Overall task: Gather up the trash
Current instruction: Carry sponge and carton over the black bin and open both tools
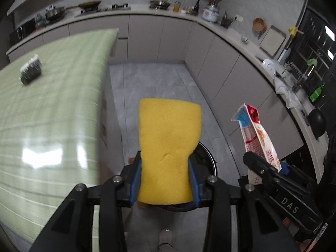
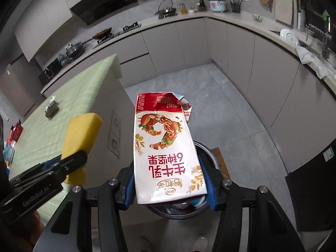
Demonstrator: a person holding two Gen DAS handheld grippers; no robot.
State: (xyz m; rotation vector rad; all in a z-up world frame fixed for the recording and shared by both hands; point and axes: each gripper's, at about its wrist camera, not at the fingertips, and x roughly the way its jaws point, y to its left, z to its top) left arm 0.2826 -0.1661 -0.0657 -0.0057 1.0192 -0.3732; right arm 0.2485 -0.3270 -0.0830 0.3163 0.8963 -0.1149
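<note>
The left gripper is clamping a yellow sponge between its blue pads, jaws closed onto the lower part of the sponge so the foam is pinching in at the waist — most of the slab is standing out forward past the fingertips. The right gripper is holding a milk carton the same way, jaws pressed against the carton's two long sides near its base, the printed face turned up toward the camera and the torn red top pointing away. The sponge is soft, porous, roughly rectangular, with a small crease on its face; the carton is glossy white card with nut artwork, crumpled and dented at the opened end. Both items are hanging in the air over a round dark trash bin with a metal rim, which is sitting on the grey tiled floor directly beneath the two grippers. In the right wrist view the sponge is appearing off to the left, well apart from the carton. A table with a green checked cloth is running along the left — its edge is lying just beside the left gripper — and a small dark packet is resting on it. Grey cabinets are curving around the far side, leaving open floor ahead.
</note>
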